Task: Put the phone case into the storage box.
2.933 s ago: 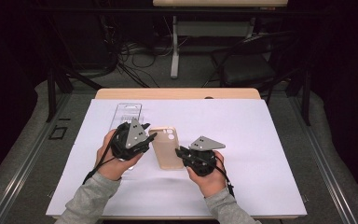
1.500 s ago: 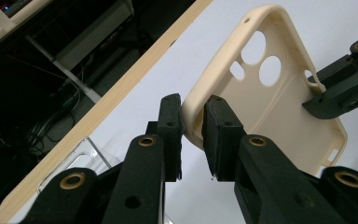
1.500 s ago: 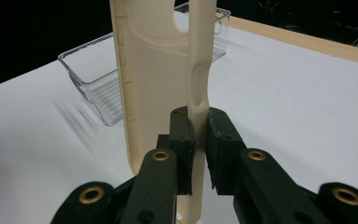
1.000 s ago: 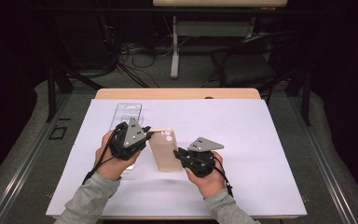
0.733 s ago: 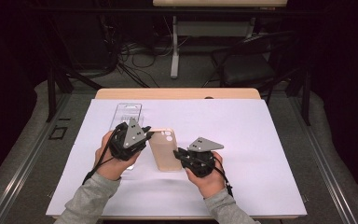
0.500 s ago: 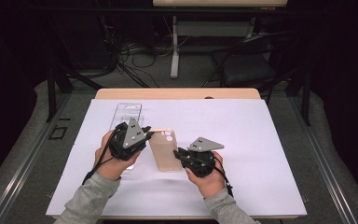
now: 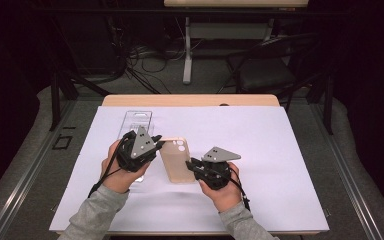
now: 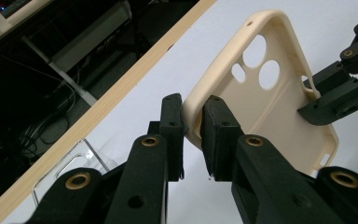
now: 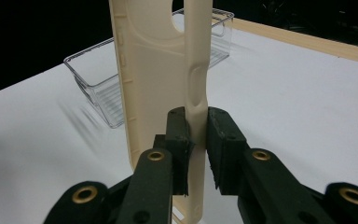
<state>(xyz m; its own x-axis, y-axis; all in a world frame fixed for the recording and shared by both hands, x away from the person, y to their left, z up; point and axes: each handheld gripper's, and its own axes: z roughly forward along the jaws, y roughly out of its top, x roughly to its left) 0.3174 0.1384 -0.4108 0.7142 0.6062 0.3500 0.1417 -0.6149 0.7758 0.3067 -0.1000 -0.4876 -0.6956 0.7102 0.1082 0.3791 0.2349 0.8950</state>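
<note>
From above, you hold the cream phone case between your two claws, over the white sheet that covers the desk. Your left claw grips its left edge near the camera holes; your right claw is at its right edge, lower down. A clear plastic tray lies on the sheet just behind your left hand.

In the left gripper view, your left claw is clamped narrow on the rim of the phone case, hollow side facing you. The other claw meets the far rim.

In the right gripper view, your right claw sits narrow around the case's side rim; the jaws have just been easing open a little, the left pad touching the rim. The clear tray stands on the sheet behind.
</note>
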